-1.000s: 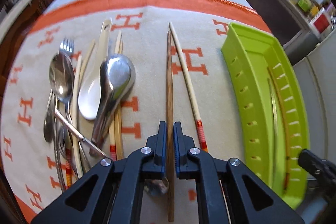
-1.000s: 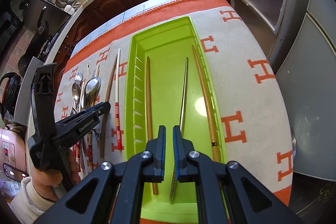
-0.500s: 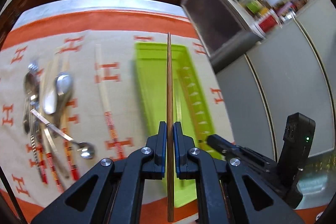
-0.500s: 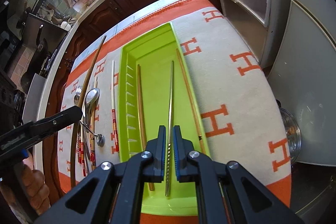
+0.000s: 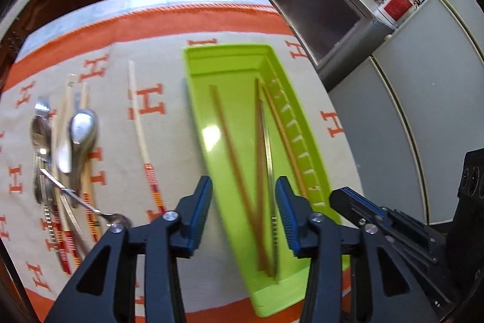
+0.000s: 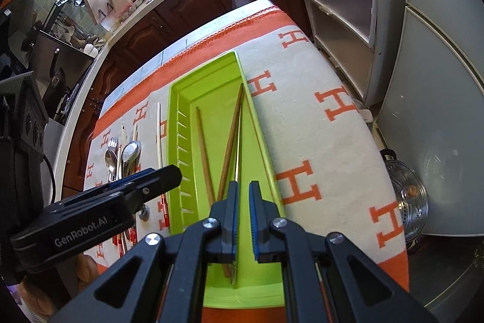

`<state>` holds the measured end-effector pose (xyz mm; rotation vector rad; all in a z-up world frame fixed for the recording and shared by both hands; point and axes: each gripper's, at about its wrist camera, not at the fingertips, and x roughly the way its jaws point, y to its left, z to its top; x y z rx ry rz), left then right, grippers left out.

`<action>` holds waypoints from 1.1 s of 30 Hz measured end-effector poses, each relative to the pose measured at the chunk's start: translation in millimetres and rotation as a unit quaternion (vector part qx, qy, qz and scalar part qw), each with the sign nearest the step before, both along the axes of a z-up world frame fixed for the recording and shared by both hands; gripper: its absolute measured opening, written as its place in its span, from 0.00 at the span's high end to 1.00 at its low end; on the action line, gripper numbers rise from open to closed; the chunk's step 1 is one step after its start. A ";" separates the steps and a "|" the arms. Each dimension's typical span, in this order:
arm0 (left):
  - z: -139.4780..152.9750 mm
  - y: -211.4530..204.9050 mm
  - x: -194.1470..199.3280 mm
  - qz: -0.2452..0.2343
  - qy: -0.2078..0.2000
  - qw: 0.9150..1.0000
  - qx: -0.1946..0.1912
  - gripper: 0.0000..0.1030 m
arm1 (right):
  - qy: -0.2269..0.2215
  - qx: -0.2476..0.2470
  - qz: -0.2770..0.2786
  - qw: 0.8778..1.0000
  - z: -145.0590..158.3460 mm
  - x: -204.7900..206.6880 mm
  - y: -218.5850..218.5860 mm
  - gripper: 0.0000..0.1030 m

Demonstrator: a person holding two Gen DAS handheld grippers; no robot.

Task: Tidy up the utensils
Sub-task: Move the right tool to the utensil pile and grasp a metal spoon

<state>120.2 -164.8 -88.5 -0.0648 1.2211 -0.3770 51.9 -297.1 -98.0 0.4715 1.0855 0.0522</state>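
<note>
We see our left gripper (image 5: pixel 243 211) with its jaws spread, having just been opening, nothing between them; the dark wooden chopstick (image 5: pixel 259 171) lies below and ahead of them in the green tray (image 5: pixel 224 62) (crossing another chopstick). Our right gripper (image 6: pixel 243 209) holds its jaws nearly together over the tray's near end, pinching nothing.

Both wrist views look steeply down, sharing the green tray (image 5: pixel 230 62)
</note>
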 end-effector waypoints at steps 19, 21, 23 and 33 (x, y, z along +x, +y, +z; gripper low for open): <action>29.9 167.9 -33.0 0.111 -0.112 0.985 0.067 0.53 | -0.029 -0.033 0.127 0.991 16.9 11.2 105.4 0.93; 25.4 189.9 -35.4 0.126 -0.110 0.984 0.066 0.53 | -0.030 -0.044 0.145 0.988 17.8 12.1 121.5 0.94; 17.7 214.0 -35.3 0.143 -0.099 0.983 0.059 0.53 | -0.031 -0.053 0.162 0.985 18.5 14.0 136.9 0.94; -23.5 285.2 -32.9 0.194 -0.056 0.979 0.028 0.53 | -0.019 -0.059 0.249 0.967 1.8 45.0 221.8 0.93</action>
